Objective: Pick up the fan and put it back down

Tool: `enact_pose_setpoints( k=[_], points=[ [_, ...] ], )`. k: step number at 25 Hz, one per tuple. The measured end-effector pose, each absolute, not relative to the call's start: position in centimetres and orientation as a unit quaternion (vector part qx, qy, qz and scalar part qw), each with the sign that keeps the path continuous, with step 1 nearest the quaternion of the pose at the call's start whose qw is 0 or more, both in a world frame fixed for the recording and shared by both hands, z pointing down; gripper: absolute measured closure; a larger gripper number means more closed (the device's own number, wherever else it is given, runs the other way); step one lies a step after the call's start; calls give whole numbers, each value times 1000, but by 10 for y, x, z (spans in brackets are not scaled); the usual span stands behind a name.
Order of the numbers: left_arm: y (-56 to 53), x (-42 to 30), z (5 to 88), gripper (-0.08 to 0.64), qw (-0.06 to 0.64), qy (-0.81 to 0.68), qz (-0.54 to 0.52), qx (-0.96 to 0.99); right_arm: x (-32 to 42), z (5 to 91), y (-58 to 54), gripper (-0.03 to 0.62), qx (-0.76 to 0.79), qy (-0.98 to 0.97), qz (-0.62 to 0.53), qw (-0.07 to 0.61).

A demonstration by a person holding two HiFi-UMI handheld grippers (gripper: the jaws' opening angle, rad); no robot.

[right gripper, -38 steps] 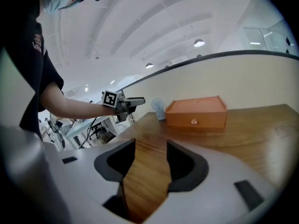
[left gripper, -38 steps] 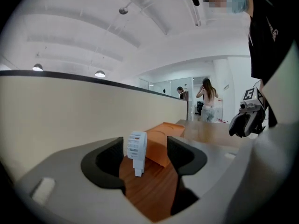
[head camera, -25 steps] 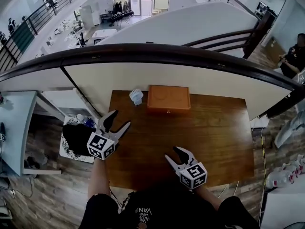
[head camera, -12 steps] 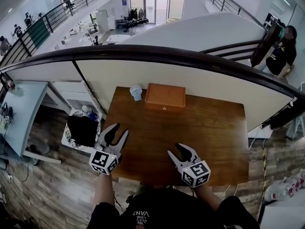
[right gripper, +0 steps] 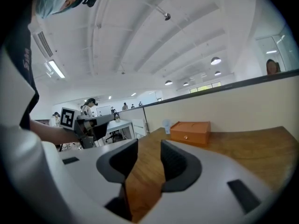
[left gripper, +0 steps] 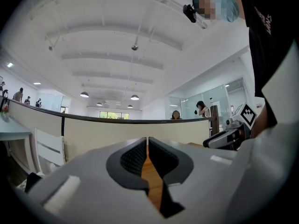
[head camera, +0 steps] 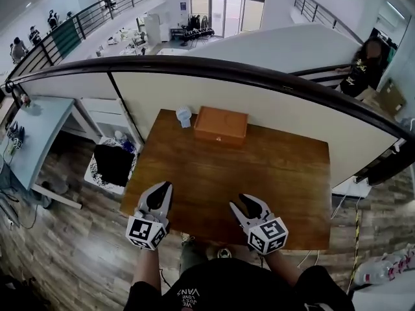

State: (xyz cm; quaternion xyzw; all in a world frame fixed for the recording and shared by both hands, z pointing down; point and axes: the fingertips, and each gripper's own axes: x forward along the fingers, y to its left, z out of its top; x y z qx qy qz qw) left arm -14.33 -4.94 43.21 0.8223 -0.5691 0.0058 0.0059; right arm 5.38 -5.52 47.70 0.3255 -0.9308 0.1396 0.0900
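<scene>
Head view has the fan [head camera: 183,115] standing at the far left corner of the table [head camera: 285,173], just beside the orange box [head camera: 221,126] and well apart from both grippers at the near edge. The left gripper [head camera: 163,186] has its jaws pressed together on nothing, while the right gripper [head camera: 245,203] is wide but closing, also empty. The risk as I see it is a reach with the jaws not reopened, which could nudge the light fan into the box or off the corner.
</scene>
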Motion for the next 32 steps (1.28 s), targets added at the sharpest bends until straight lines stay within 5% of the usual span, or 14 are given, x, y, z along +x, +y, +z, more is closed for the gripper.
enact_pose_setpoints(
  k=[17,32],
  points=[
    [6,-89,474,549,65,-623,16,779,83,483,-35,565,282,-947,127,83],
    [27,-73,500,549,83,-633,37,769,57,498,-35,581,247,-954,127,113]
  ],
)
